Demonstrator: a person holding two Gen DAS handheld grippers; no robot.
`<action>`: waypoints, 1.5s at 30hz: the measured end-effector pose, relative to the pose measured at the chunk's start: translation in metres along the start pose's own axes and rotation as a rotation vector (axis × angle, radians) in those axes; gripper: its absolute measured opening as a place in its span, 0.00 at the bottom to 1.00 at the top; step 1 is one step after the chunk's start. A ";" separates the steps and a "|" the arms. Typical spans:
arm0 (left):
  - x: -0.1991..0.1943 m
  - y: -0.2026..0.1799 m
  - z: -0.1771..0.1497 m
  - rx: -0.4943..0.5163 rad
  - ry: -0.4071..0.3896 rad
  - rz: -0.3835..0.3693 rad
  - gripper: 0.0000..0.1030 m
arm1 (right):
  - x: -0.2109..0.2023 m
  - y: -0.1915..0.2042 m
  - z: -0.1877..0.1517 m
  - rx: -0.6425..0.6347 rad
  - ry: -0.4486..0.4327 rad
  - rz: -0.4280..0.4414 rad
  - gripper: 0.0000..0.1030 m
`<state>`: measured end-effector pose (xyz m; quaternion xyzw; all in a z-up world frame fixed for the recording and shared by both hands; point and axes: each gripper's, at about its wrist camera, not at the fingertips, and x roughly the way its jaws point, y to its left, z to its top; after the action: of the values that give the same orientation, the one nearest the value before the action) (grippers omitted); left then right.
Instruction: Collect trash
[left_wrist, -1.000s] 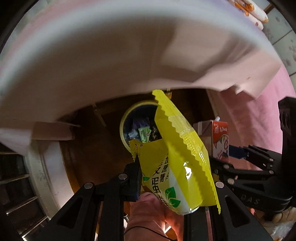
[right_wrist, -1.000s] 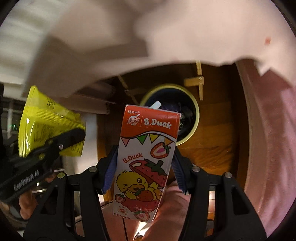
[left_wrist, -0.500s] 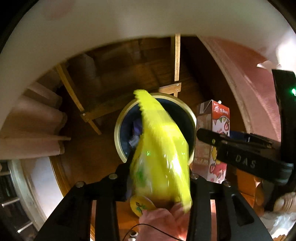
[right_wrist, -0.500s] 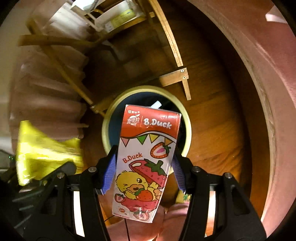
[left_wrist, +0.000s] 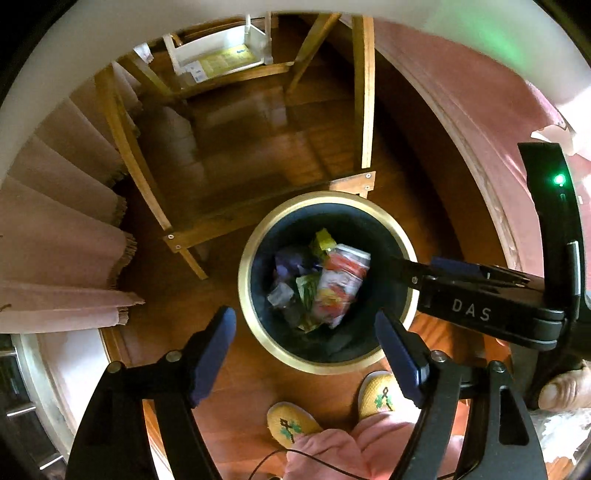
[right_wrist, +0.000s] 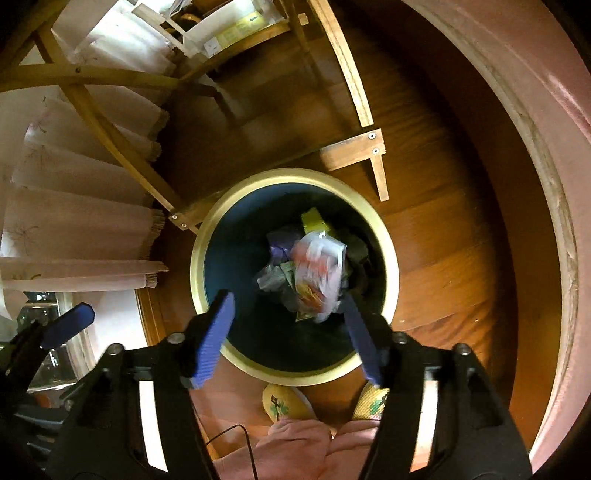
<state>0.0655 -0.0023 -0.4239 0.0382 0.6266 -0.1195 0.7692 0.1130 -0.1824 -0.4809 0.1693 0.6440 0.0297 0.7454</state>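
Note:
A round bin with a pale gold rim (left_wrist: 243, 280) (right_wrist: 195, 266) stands on the wooden floor below both grippers. Inside lie several pieces of trash, among them the red and white drink carton (left_wrist: 338, 284) (right_wrist: 317, 273), blurred, and the yellow packet (left_wrist: 322, 238) (right_wrist: 313, 220). My left gripper (left_wrist: 306, 328) hangs open above the bin's near rim, nothing between its blue pads. My right gripper (right_wrist: 286, 314) is open too, empty, above the bin; it also shows from the side in the left wrist view (left_wrist: 461, 273).
A wooden table frame (left_wrist: 364, 110) (right_wrist: 347, 81) stands behind the bin, with a pink cloth (left_wrist: 55, 236) hanging at left. A person's yellow slippers (left_wrist: 291, 424) (right_wrist: 280, 402) and pink trousers are just in front of the bin. A pink curved edge (right_wrist: 546, 147) runs along the right.
Both grippers opened and let go: the yellow packet and the drink carton dropped into the bin. The view has tipped down past the tablecloth onto the bin.

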 end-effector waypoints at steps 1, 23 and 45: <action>0.000 0.002 0.001 -0.003 -0.004 0.003 0.77 | 0.002 0.001 0.001 -0.003 -0.001 -0.005 0.62; -0.178 0.015 0.007 -0.138 -0.177 0.033 0.77 | -0.158 0.067 -0.015 -0.115 -0.095 0.017 0.69; -0.406 0.021 0.038 -0.212 -0.322 0.060 0.77 | -0.376 0.156 0.004 -0.217 -0.221 0.051 0.69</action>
<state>0.0308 0.0652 -0.0228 -0.0440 0.5029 -0.0347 0.8625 0.0805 -0.1348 -0.0774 0.1065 0.5466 0.0993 0.8247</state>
